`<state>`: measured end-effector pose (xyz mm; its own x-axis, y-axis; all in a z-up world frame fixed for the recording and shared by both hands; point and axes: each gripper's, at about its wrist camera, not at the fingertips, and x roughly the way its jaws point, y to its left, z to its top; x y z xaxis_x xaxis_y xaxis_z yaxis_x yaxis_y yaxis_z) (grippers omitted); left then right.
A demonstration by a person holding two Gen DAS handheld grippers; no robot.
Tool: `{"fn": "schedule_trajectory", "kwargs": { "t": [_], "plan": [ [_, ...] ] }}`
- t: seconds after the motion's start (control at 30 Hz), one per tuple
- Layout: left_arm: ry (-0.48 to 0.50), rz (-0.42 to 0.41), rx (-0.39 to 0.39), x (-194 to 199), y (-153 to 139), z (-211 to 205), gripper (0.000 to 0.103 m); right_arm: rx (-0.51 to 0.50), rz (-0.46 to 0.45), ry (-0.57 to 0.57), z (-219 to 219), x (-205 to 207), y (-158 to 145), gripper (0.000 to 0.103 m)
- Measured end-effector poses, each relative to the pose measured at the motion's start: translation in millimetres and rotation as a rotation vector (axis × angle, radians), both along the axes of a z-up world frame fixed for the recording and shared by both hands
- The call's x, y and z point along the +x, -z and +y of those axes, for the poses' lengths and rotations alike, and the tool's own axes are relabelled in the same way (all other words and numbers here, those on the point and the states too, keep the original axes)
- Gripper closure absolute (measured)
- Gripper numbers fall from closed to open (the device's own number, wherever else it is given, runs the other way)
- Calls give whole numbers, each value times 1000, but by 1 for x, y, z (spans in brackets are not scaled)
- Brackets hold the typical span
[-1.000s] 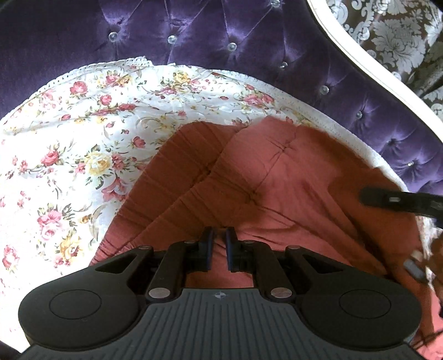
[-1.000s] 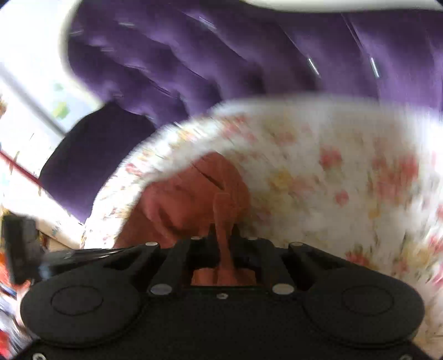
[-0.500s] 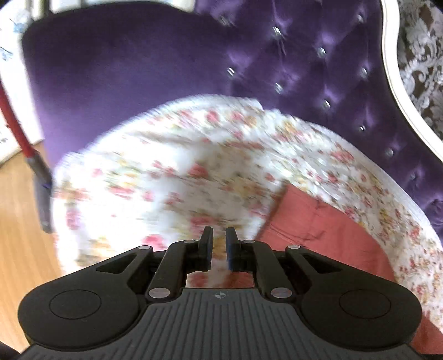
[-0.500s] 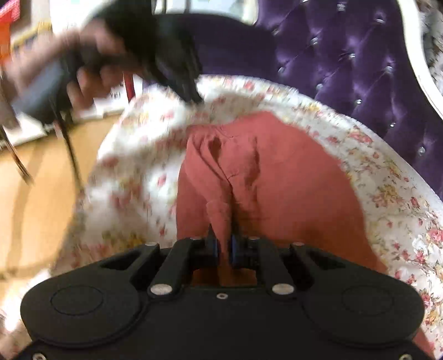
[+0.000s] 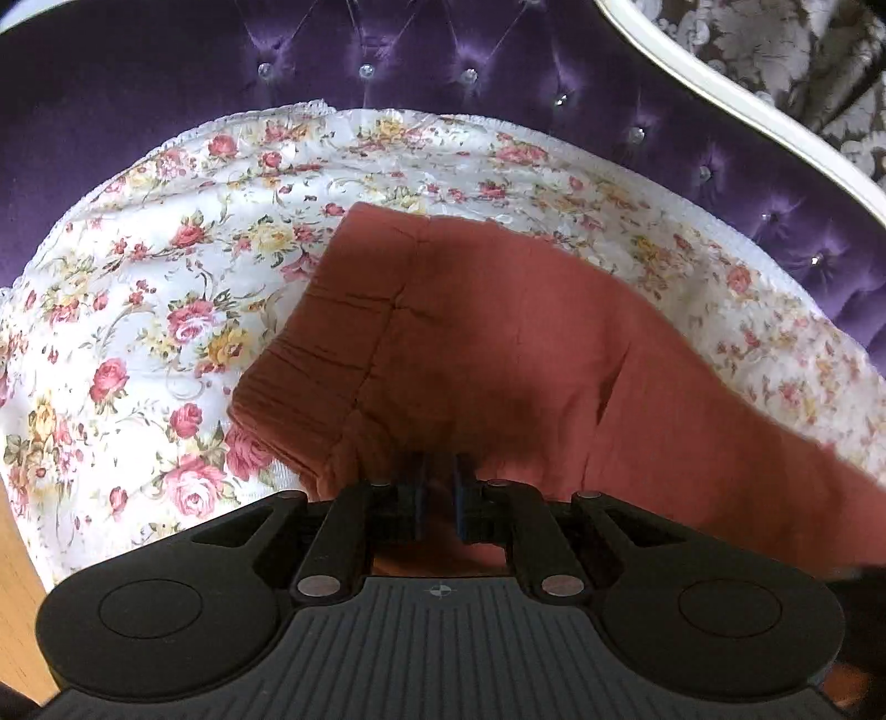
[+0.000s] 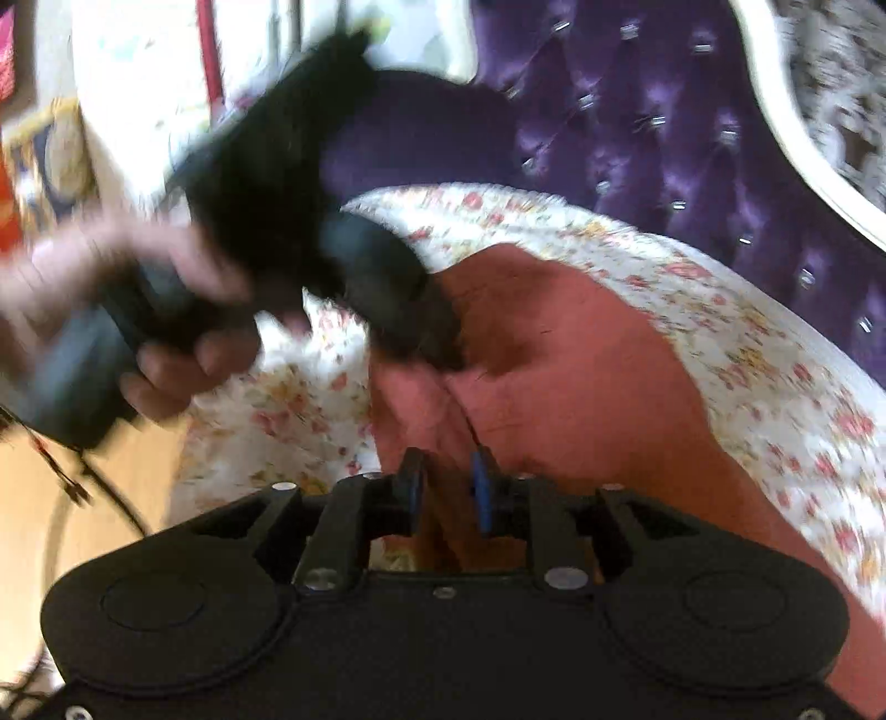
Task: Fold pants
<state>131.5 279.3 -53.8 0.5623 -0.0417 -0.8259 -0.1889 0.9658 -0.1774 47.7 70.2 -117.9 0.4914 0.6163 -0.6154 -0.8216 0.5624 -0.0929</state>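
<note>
Left wrist view: rust-red pants (image 5: 498, 343) lie folded on a floral quilted cover (image 5: 138, 310) over a purple tufted sofa (image 5: 387, 50); the left gripper (image 5: 437, 498) sits clenched over the near edge, and whether cloth is pinched cannot be told. Right wrist view: a hand (image 6: 166, 332) carries that blurred gripper; the right gripper (image 6: 446, 493) has just been opening, fingers (image 6: 480, 490) released astride a fold.

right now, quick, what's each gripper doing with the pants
left gripper: shut, pressed down onto the pants.
right gripper: jaws just opening, pants fabric between them but no longer pinched.
</note>
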Motion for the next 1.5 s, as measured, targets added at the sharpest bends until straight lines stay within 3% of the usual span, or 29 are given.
{"fn": "schedule_trajectory", "kwargs": {
  "t": [0.17, 0.27, 0.37, 0.47, 0.57, 0.63, 0.7, 0.77, 0.83, 0.9, 1.0, 1.07, 1.17, 1.33, 1.43, 1.5],
  "plan": [
    [-37, 31, 5, -4, -8, 2, 93, 72, -37, 168, -70, -19, -14, 70],
    [-22, 22, 28, -11, -16, -13, 93, 16, -96, 257, -100, -26, -13, 64],
    [49, -5, -45, -14, -22, -31, 93, -20, -109, 277, -116, -32, -6, 64],
    [134, 2, -80, -12, -19, -49, 93, -44, -96, 259, -123, -27, 0, 65],
    [175, 65, -31, -10, -4, -60, 93, -65, -95, 227, -128, -24, 6, 64],
    [182, 45, -20, -15, -3, -60, 93, -73, -76, 207, -135, -16, 10, 64],
    [173, 53, -21, -17, -4, -59, 93, -79, -51, 203, -144, -9, 13, 54],
    [165, 59, -20, -18, -4, -59, 93, -60, 12, 202, -152, -1, 16, 44],
    [157, 63, -11, -19, -5, -61, 93, -28, 109, 200, -158, 2, 22, 44],
    [138, 66, -5, -20, -10, -63, 93, -21, 215, 131, -158, -7, 31, 50],
    [116, 38, -19, -17, -21, -68, 93, -67, 152, 93, -150, -34, 36, 50],
    [112, 9, -25, -11, -28, -75, 93, -50, 158, 98, -151, -36, 32, 51],
    [124, -16, -43, 2, -34, -91, 93, 40, 213, 109, -160, -25, 16, 54],
    [213, 10, -63, 9, -22, -118, 93, 219, 204, 212, -182, 14, -26, 54],
    [262, 55, -60, 1, -4, -126, 93, 232, 164, 298, -185, 51, -37, 51],
    [274, 33, -52, -10, 1, -125, 93, 224, 177, 323, -181, 78, -36, 50]
  ]
}}
